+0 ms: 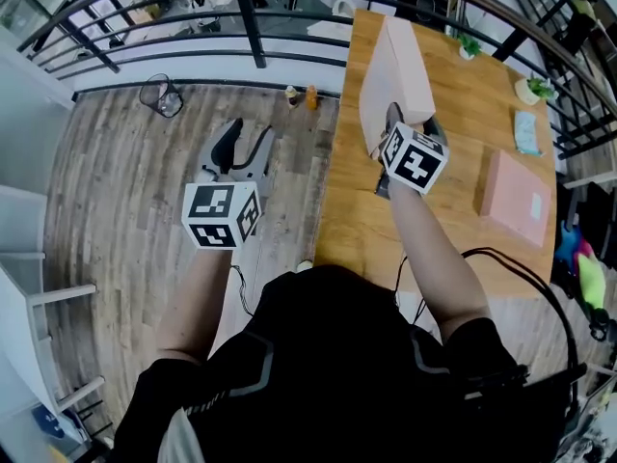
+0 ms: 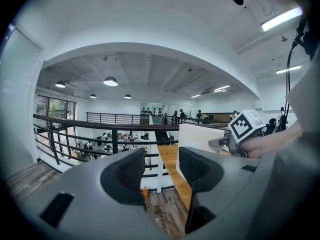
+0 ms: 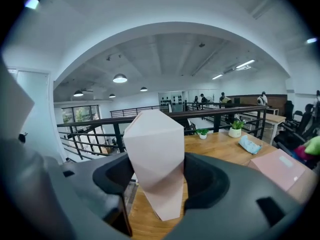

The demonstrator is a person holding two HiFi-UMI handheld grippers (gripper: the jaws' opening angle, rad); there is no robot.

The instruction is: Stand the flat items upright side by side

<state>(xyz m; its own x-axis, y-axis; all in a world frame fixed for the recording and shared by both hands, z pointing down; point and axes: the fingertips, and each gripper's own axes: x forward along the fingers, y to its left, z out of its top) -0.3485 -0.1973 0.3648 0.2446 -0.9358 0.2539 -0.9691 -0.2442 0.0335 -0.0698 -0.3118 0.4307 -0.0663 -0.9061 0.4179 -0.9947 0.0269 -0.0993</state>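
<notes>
The left gripper (image 1: 234, 148) (image 2: 162, 169) hangs over the wooden floor (image 1: 125, 162) just left of the table (image 1: 453, 239), its 2 fingers (image 2: 131, 173) apart with only air between them. To its right, the right gripper (image 1: 413, 123) (image 3: 157, 176) is over the tabletop, its 2 fingers (image 3: 202, 179) closed against both flat faces of the pink box (image 1: 386, 66) (image 3: 155, 144), which fills the gap between them. That box stands upright on a narrow edge near the table's left side. A 2nd pink box (image 1: 519, 198) (image 3: 280, 166) lies flat well to the right, untouched. Beyond it sit a pale blue packet (image 1: 526, 131) and a potted plant (image 1: 532, 88), then the black railing (image 1: 193, 8).
</notes>
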